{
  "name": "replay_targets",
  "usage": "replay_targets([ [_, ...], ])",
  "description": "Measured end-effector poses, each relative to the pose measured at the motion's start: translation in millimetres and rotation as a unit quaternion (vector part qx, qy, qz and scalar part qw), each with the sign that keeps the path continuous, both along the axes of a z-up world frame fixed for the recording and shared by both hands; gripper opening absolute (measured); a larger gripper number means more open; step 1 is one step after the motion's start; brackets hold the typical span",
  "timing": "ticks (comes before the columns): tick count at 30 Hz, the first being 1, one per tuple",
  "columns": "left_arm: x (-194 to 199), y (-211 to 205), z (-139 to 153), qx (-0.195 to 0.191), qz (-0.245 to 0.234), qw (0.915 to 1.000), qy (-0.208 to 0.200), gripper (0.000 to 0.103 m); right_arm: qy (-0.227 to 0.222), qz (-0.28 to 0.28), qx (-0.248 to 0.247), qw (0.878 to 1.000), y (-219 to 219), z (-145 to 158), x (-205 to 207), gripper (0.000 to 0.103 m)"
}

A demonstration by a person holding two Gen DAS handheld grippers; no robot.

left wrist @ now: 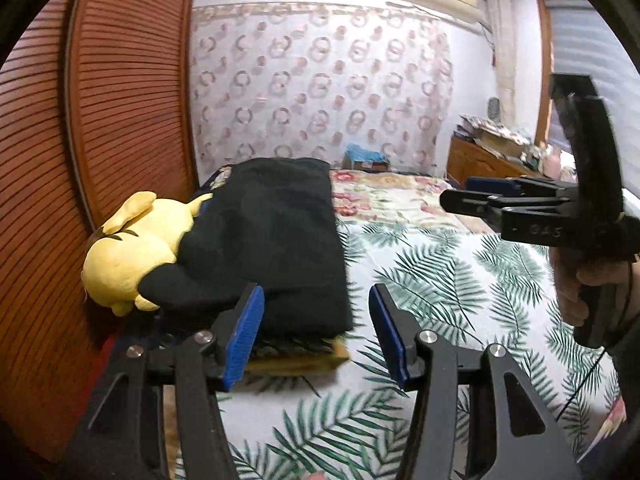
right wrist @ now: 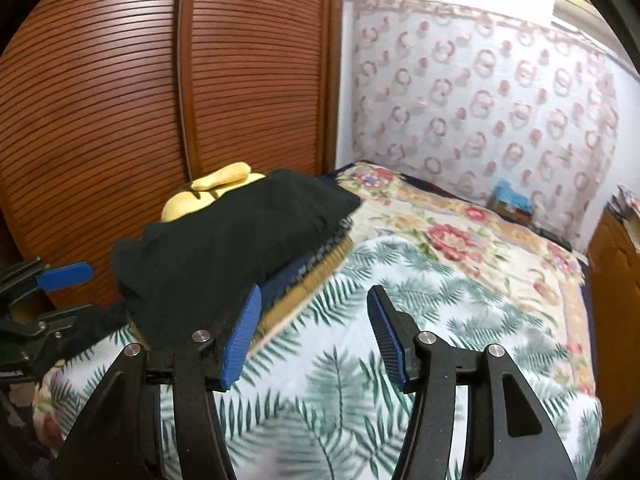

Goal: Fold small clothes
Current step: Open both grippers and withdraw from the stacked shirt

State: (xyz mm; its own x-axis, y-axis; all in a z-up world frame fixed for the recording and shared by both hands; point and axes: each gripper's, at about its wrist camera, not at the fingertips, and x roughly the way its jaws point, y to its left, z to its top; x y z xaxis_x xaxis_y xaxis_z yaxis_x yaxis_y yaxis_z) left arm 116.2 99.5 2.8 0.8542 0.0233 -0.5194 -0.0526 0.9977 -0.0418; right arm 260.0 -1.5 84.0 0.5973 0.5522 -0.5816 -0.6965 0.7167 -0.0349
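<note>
The black garment [left wrist: 272,240] lies folded on top of a stack at the bed's [left wrist: 440,280] left edge, against the yellow plush toy [left wrist: 128,256] by the louvred wardrobe [left wrist: 100,120]; it looks soft, light and limp, likely to sag and slip, so it is best pinched at a corner or along the near hem. Both claws stand partly open and empty: the left gripper [left wrist: 316,336] hovers over the stack's near corner, angled downward, while the right gripper [right wrist: 314,336] hangs above the leaf-print sheet [right wrist: 360,360] just beside the pile
</note>
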Motion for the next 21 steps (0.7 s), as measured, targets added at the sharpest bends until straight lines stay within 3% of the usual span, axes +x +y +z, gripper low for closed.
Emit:
replay_targets([
  [6, -5, -30, 1, 0.009, -0.021, 0.9997, -0.002, 0.054, -0.004, -0.042, 0.014, 0.999, -44, 0, -35, 0.079],
  [11, -8, -54, 3, 0.014, -0.042, 0.9990, -0.003, 0.054, -0.007, -0.091, 0.029, 0.995, -84, -2, -61, 0.088],
  [21, -12, -88, 19, 0.014, -0.055, 0.9982, -0.016, 0.054, -0.020, -0.184, 0.062, 0.981, -158, 3, -111, 0.088],
])
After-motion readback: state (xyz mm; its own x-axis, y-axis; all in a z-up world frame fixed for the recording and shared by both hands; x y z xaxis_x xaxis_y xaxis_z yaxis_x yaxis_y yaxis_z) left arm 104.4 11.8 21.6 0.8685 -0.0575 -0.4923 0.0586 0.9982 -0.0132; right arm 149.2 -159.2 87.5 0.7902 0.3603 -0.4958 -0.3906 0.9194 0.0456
